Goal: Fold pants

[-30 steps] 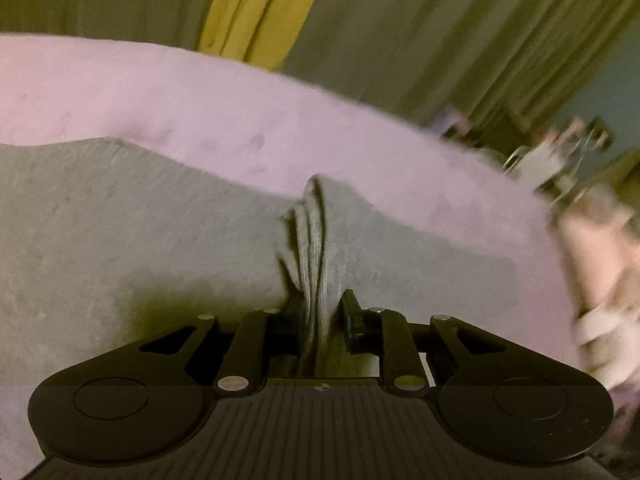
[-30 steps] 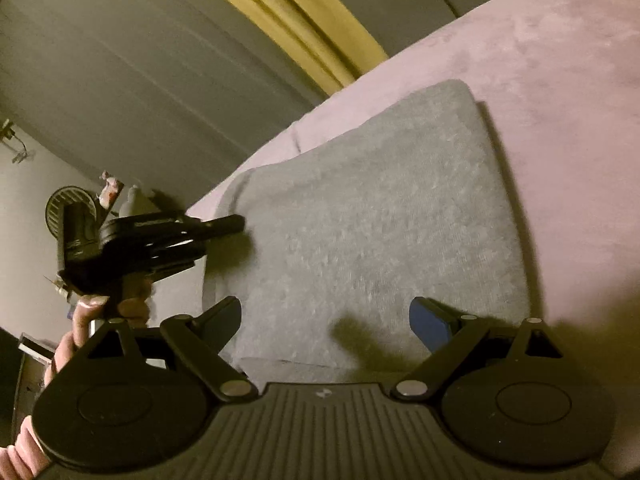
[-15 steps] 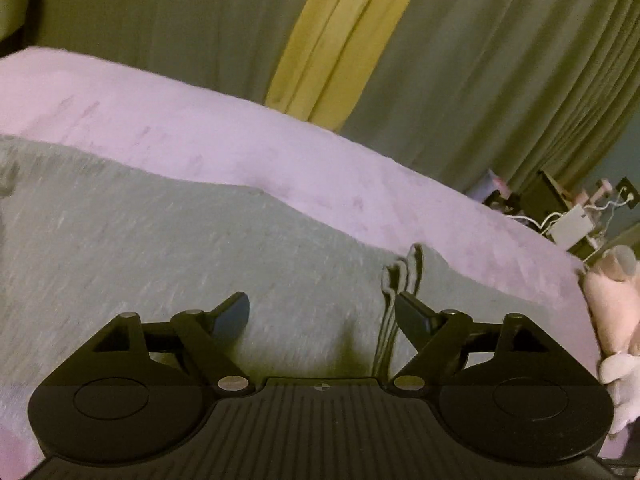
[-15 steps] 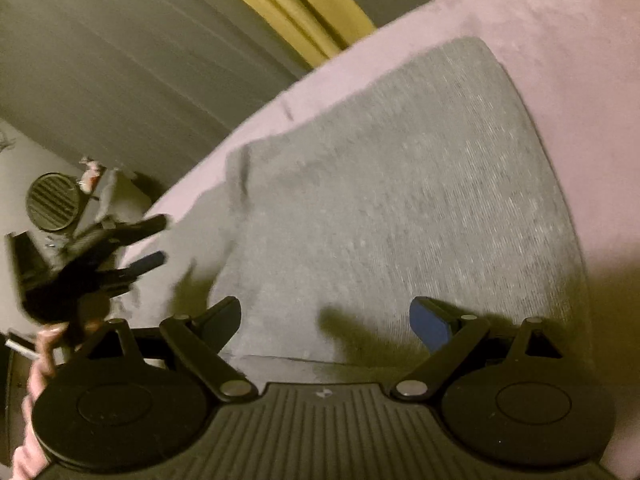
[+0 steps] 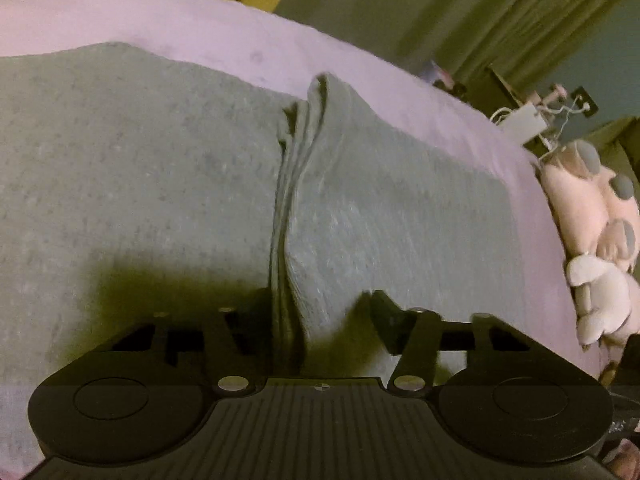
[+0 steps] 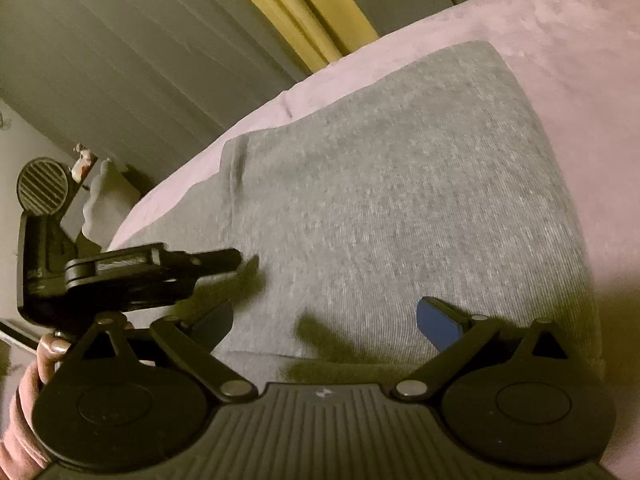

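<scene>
Grey pants (image 5: 140,184) lie folded flat on a pink blanket (image 5: 200,28). In the left wrist view a raised ridge of stacked cloth edges (image 5: 292,216) runs up the middle. My left gripper (image 5: 316,312) is open, low over the cloth, with the ridge between its jaws. In the right wrist view the pants (image 6: 400,200) fill the middle. My right gripper (image 6: 324,320) is open and empty above their near edge. The left gripper (image 6: 224,260) shows at the left, over the pants' left part.
Grey and yellow curtains (image 6: 280,12) hang behind the bed. Plush toys (image 5: 592,216) lie off the bed's right side, with a white box and cables (image 5: 528,120) behind. A round black fan (image 6: 42,190) stands at the far left.
The left gripper was shut on the ridge a second ago, then opened and drew back. It now sits lower, open, with the ridge between its jaws. The right gripper stayed open.
</scene>
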Available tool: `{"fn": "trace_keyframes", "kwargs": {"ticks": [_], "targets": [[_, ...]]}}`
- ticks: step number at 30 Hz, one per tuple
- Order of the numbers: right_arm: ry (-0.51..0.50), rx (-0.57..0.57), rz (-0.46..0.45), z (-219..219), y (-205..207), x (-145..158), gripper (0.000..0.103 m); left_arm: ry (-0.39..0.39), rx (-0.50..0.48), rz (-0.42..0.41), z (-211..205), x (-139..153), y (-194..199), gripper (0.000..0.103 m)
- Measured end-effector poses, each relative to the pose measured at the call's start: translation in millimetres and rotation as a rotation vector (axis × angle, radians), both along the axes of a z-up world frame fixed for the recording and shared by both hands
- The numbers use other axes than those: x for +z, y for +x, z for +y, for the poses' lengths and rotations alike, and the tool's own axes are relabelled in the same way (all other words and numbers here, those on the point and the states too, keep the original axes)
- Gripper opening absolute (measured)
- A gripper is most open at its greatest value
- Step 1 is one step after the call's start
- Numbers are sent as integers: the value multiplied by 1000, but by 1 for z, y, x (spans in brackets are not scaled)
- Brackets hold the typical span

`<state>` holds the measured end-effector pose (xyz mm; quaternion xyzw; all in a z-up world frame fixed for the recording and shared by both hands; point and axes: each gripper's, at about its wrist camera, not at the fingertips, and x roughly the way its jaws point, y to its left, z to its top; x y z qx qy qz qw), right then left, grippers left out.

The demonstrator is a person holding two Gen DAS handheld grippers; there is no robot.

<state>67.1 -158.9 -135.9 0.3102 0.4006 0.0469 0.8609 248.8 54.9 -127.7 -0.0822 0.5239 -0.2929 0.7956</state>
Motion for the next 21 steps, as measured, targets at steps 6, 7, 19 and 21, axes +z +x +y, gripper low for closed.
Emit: {"fn": "trace_keyframes", "kwargs": {"ticks": [6, 7, 19, 21], "targets": [[-92, 60, 36, 12, 6, 11, 98, 10, 29, -52, 4, 3, -5, 20], [-119, 60, 22, 15, 5, 17, 98, 4, 36, -63, 8, 5, -8, 20], [-251, 129, 30, 24, -1, 8, 98, 19, 524, -245, 129, 67, -15, 95], [-262, 131, 33, 26, -1, 9, 98, 61, 685, -273, 178, 79, -22, 97]]}}
